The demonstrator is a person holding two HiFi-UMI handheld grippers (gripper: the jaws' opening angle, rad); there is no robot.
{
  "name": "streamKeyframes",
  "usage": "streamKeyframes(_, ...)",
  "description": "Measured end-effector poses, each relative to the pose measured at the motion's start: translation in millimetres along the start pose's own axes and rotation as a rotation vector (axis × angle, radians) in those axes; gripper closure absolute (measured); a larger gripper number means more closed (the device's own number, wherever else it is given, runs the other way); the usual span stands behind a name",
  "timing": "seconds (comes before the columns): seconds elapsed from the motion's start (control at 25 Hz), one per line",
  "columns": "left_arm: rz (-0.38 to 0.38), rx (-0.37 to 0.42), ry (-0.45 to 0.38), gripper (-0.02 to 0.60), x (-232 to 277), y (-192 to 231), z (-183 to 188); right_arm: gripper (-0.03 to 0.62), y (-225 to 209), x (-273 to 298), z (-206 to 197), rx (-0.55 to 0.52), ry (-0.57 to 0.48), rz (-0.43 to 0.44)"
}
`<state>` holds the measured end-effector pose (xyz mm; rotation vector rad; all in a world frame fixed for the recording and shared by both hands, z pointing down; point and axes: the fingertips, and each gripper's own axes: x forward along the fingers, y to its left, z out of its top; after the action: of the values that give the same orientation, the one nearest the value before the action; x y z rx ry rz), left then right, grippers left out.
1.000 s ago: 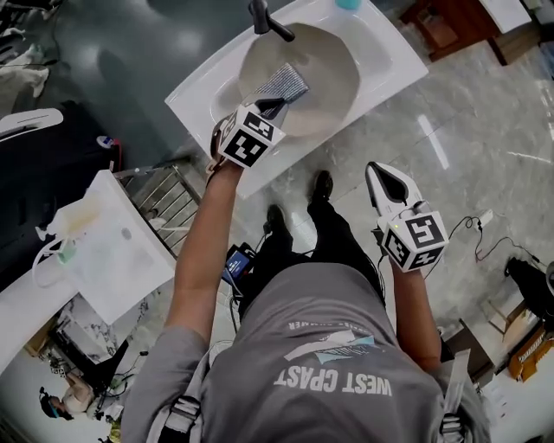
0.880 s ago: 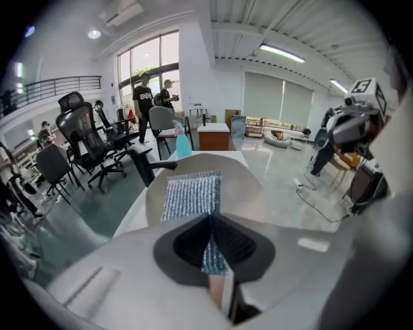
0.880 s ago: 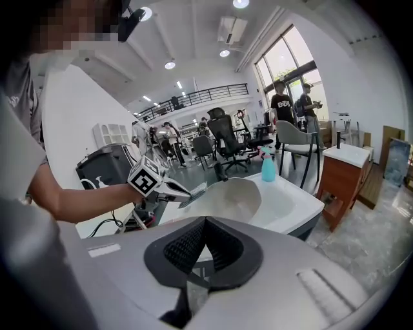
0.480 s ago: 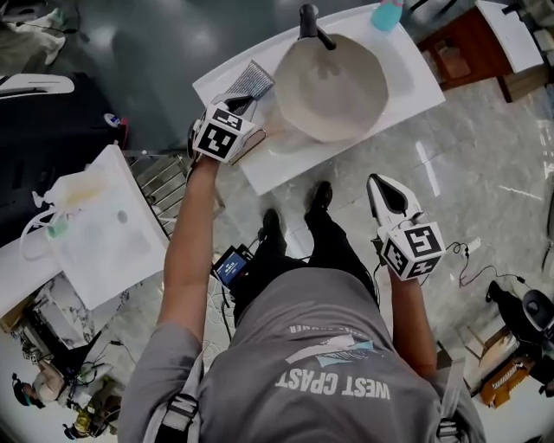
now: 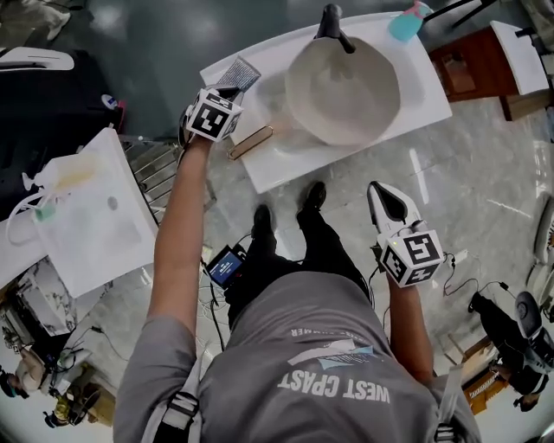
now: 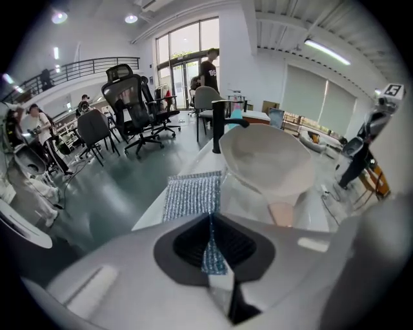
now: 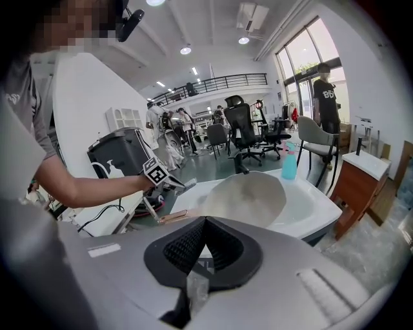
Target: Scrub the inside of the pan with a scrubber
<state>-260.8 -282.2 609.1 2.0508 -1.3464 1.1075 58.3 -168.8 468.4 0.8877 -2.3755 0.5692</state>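
A pale round pan (image 5: 342, 86) lies tilted in the white sink (image 5: 424, 82), its wooden handle (image 5: 251, 143) pointing out over the counter to the left. My left gripper (image 5: 227, 91) is shut on a silver mesh scrubber (image 5: 239, 73) and holds it over the counter's left end, beside the pan and outside it. In the left gripper view the scrubber (image 6: 192, 196) sticks forward from the left gripper (image 6: 210, 219), with the pan (image 6: 264, 158) to its right. My right gripper (image 5: 385, 201) hangs over the floor, well short of the sink. Seen in its own view, that right gripper (image 7: 205, 224) is shut and holds nothing.
A black faucet (image 5: 331, 22) stands behind the pan and a blue bottle (image 5: 405, 24) at the sink's far right corner. A wooden cabinet (image 5: 472, 69) is right of the sink. A wire rack (image 5: 156, 177) and a white table (image 5: 95, 242) stand at the left.
My left gripper has carried the scrubber out of the pan and leftward to the counter's left end. The right gripper has shifted only a little.
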Motion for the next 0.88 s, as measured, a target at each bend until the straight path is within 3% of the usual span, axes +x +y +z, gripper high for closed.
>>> streamKeyframes(0.44,0.015,-0.057,0.084,0.565,31,19,-26,0.592,-15,4,-4,-0.005,0.034,-0.007)
streamKeyframes(0.88,0.033,-0.071,0.090,0.555,52,24,-31,0.592,-22,0,-10,0.000,0.041,-0.007)
